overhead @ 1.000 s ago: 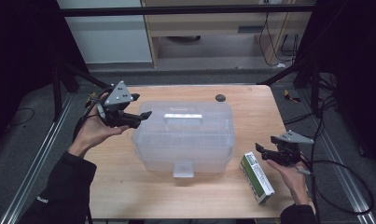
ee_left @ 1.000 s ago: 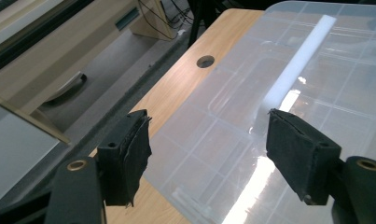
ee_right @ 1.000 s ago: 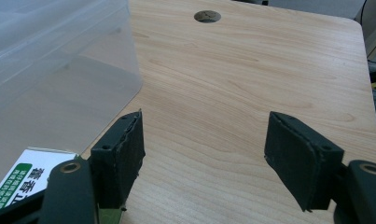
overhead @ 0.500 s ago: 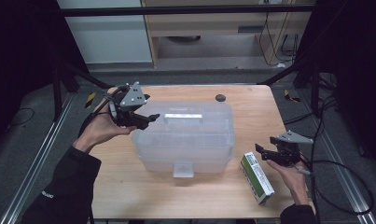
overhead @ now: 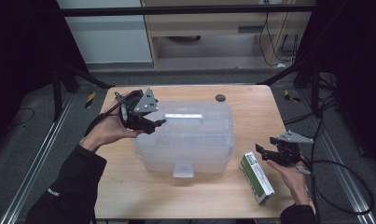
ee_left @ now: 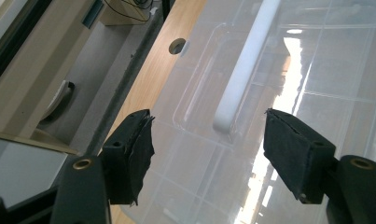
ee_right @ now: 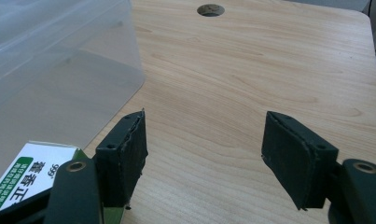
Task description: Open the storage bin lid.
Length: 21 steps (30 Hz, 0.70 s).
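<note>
Looking down from the high view, I see my left gripper (overhead: 153,125) hanging over the left end of the big clear box (overhead: 185,140) in the middle of the surface (overhead: 143,196). The box has a white handle (overhead: 183,116) lying flat in a dip on its lid.

In the left gripper view, the handle (ee_left: 244,70) is a long white bar. It runs away from me, up and a bit to the right. Its near end sits just ahead of the gap between my jaws, closer to the right one. So the bar points along my reach, not across it. I think that matters most. To pinch the bar I only need to go forward and down a little, and the jaws can come in on its two long sides.

The left jaws are wide apart and hold nothing. They do not touch the lid.

My right gripper (overhead: 273,154) is low at the right side of the surface, well apart from the handle. Its jaws are wide too, with bare wood between them. A green and white carton (overhead: 256,176) lies just beside it, with the long side going toward me. In the right gripper view the carton (ee_right: 24,175) peeks out at the left jaw.

The left hand is much nearer the handle, so I think this is its job.
</note>
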Motion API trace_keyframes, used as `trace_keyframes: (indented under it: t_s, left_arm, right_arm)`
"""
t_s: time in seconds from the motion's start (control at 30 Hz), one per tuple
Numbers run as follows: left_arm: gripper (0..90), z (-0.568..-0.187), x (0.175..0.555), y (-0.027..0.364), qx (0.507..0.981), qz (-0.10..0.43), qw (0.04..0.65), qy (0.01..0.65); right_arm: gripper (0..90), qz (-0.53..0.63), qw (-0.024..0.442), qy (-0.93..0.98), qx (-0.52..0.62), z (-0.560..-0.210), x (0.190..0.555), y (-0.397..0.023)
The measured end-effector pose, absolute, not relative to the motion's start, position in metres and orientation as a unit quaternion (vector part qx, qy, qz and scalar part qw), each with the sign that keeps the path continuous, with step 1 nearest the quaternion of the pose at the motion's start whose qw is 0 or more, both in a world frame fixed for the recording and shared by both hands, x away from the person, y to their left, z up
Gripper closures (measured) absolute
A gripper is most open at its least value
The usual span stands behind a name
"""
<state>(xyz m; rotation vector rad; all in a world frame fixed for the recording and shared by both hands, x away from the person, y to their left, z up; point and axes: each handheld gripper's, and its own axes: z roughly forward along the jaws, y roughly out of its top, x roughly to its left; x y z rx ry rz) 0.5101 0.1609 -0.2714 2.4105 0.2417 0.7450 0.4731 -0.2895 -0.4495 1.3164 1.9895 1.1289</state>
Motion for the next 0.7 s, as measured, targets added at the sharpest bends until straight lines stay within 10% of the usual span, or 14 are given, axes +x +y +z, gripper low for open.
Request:
trace_keyframes:
  t_s: [0.7]
  left_arm:
    - [38.3, -0.285, 0.517, 0.135, 0.920, 0.288, 0.260, 0.055]
  right_arm:
    - [36.0, 0.411, 0.249, 0.735, 0.478, -0.450, 0.473, -0.290]
